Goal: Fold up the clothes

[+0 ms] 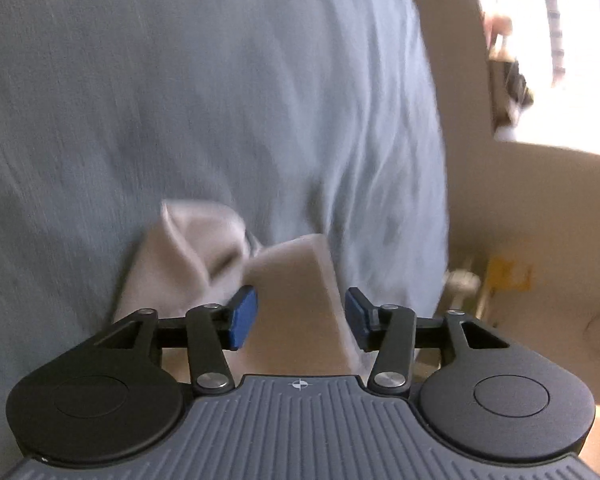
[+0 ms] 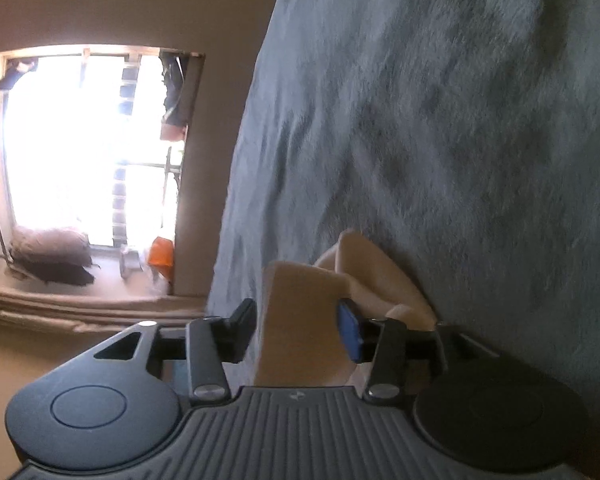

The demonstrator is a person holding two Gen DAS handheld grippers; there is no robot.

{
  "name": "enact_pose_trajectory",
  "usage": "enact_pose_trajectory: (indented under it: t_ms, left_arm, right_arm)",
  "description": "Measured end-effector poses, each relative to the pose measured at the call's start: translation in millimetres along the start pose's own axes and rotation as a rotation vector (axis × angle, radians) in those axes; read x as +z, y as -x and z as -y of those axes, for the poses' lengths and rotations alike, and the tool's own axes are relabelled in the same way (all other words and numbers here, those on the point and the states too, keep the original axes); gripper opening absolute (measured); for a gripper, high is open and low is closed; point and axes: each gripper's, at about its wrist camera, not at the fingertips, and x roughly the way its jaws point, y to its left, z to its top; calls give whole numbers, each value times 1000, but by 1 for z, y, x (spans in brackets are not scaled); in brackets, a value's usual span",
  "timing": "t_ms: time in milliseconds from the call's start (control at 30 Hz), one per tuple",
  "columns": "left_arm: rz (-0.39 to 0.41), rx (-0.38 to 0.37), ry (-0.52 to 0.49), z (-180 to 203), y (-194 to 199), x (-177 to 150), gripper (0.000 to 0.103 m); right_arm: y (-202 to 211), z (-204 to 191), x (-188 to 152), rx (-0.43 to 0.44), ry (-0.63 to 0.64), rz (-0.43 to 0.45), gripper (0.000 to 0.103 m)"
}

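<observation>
A big blue-grey bed cover (image 2: 440, 128) is filling most of both views, and it is looking soft and a bit wrinkled. A bright window (image 2: 84, 148) is shining in a tan wall (image 2: 204, 184). A dark cushion (image 2: 52, 248) is lying on the sill under it. Something orange (image 2: 161, 258) is sitting near the corner of the window. Something yellow (image 1: 506, 274) is showing beside the bed, too blurry to tell.

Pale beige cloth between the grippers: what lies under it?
The pale beige cloth lies on a wide grey-blue fabric surface, which shows all around it. Its folds and both gripper bodies hide whatever is directly beneath it.
</observation>
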Motion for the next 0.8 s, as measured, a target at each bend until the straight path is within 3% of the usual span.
enact_pose_trajectory:
  t_ms: [67, 133, 233, 300, 400, 500, 633, 700, 800]
  left_arm:
    - [74, -30, 21, -2, 15, 7, 55]
    - [98, -38, 23, -3, 28, 12, 56]
    - [15, 16, -125, 8, 43, -2, 56]
    - [-41, 51, -224, 15, 54, -11, 56]
    - [-202, 79, -375, 20, 76, -51, 58]
    - [-297, 106, -421, 4, 97, -88, 63]
    - [-350, 144, -458, -37, 100, -129, 68]
    - [-287, 168, -534, -56, 96, -147, 75]
    - [-240, 185, -508, -83, 84, -158, 81]
  right_arm:
    - [8, 4, 4, 22, -13, 44, 61]
    - [18, 8, 7, 45, -37, 91, 62]
    - [37, 13, 0, 127, -70, 126, 62]
    - [48, 12, -12, 199, -78, 100, 63]
    - [69, 7, -46, 305, -99, 8, 62]
    - [86, 3, -86, 359, -112, -90, 64]
    - [95, 15, -147, 246, -166, -161, 64]
    - [96, 28, -170, 146, -176, -149, 65]
    - [95, 42, -188, -12, -123, -70, 65]
